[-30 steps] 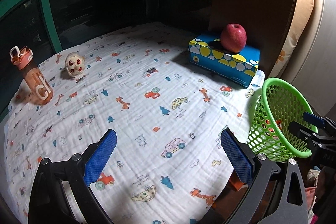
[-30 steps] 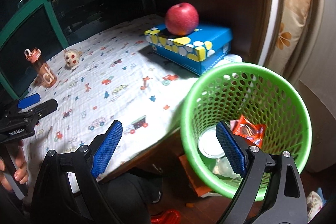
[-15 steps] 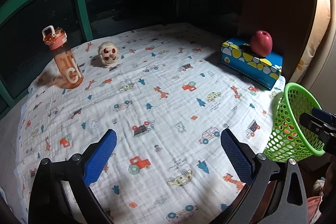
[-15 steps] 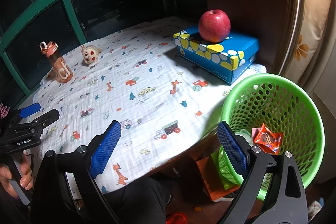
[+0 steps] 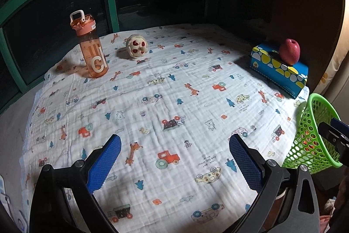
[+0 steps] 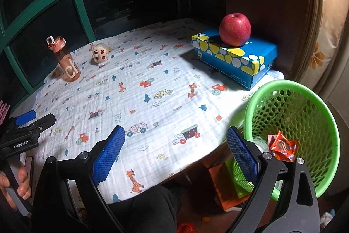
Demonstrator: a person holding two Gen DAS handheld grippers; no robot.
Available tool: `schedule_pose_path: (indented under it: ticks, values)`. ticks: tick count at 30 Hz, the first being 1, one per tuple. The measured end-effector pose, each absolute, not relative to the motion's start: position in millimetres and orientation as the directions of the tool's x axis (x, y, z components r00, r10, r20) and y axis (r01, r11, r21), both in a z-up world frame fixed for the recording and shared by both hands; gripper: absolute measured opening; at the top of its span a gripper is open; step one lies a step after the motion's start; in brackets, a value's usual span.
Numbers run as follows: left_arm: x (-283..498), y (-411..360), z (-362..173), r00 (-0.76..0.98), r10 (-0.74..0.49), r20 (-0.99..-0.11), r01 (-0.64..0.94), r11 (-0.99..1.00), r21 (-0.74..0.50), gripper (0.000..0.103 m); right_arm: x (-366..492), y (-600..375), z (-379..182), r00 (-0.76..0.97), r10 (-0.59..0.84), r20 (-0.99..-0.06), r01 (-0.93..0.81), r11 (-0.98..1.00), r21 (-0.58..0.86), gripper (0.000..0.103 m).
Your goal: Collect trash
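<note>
A green mesh basket [image 6: 305, 102] hangs off the table's right edge and holds an orange snack wrapper [image 6: 283, 146] and a clear lid-like piece [image 6: 260, 143]. In the left wrist view the same basket [image 5: 314, 139] sits at the far right. My left gripper [image 5: 174, 162] stands open and empty over the near part of the patterned cloth [image 5: 165, 97]. My right gripper [image 6: 175, 153] is open and empty above the table's front edge, just left of the basket.
An orange water bottle [image 5: 90, 45] and a small round toy [image 5: 137, 46] stand at the back left. A blue box [image 6: 237, 58] with a red apple [image 6: 235, 29] on top sits at the back right. A dark window lies behind; a person's hand [image 6: 15, 187] holds the left gripper.
Both grippers have pulled back and up from the table, so more of the cloth shows. The right gripper has moved away from over the basket. Both stay open.
</note>
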State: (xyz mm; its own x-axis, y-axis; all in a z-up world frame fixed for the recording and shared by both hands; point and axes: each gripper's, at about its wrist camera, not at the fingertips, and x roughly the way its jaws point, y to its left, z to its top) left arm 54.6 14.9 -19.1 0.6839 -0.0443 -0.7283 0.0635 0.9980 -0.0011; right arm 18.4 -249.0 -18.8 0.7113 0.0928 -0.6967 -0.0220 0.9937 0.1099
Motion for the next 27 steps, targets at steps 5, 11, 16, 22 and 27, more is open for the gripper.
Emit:
schedule_pose_path:
  ticks: [5, 11, 16, 22, 27]
  values:
    - [51.7, 17.3, -18.5, 0.683, -0.027, -0.73, 0.05, 0.999, 0.009, 0.096, 18.4, -245.8, -20.6, 0.709, 0.104, -0.697, -0.029, 0.993, 0.118, 0.093]
    - [49.4, 19.9, -16.2, 0.686, -0.027, -0.728, 0.044, 0.999, 0.004, 0.096, 18.0, -242.2, -22.1, 0.711, 0.101, -0.696, -0.035, 0.994, 0.108, 0.093]
    - [48.4, 21.8, -14.9, 0.686, -0.026, -0.727, 0.041, 0.999, 0.003, 0.096, 17.5, -240.4, -23.0, 0.709, 0.106, -0.698, -0.041, 0.993, 0.109, 0.093]
    - [47.2, 24.3, -13.7, 0.686, -0.023, -0.728, 0.032, 0.999, -0.001, 0.096, 18.3, -237.5, -24.7, 0.703, 0.114, -0.702, -0.047, 0.992, 0.114, 0.093]
    - [46.6, 24.3, -13.3, 0.686, -0.017, -0.727, 0.025, 1.0, 0.0, 0.096, 19.3, -235.5, -26.6, 0.699, 0.12, -0.705, -0.052, 0.992, 0.117, 0.093]
